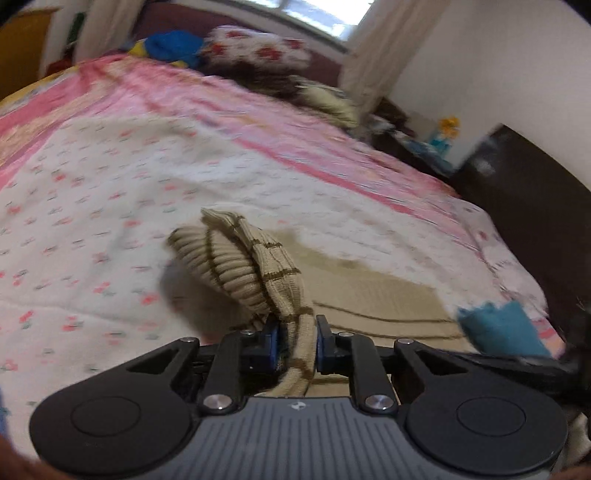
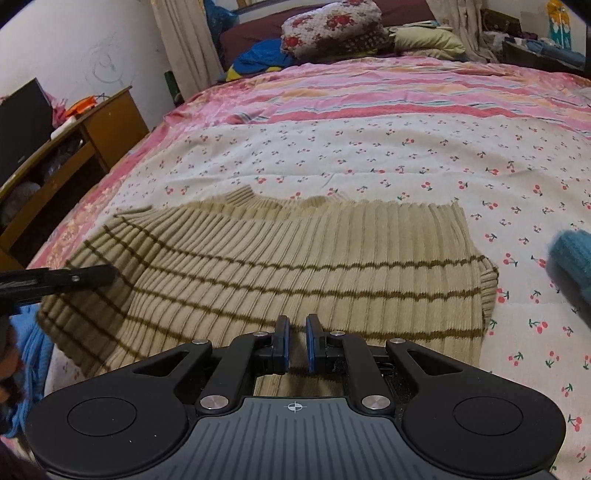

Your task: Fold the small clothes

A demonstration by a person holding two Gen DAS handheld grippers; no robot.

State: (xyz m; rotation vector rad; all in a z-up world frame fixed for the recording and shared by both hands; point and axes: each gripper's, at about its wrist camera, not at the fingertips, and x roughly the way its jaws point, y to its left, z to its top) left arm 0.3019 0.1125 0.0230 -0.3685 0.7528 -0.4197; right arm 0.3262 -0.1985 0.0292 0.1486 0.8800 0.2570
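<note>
A beige ribbed sweater with thin brown stripes (image 2: 295, 251) lies spread on the bed. My left gripper (image 1: 297, 326) is shut on a bunched edge of the sweater (image 1: 240, 258), which stands lifted and folded over above the bed. In the right wrist view, the left gripper's black fingers (image 2: 92, 275) sit at the sweater's left edge. My right gripper (image 2: 297, 323) hovers over the sweater's near hem. Its jaws stand a narrow gap apart, and I see nothing pinched between them.
The bed carries a white cherry-print sheet (image 2: 406, 155) with pink stripes beyond. A teal knit piece (image 2: 572, 258) lies right of the sweater. Pillows and folded blankets (image 2: 332, 29) are piled at the head. A wooden shelf (image 2: 92, 129) stands on the left.
</note>
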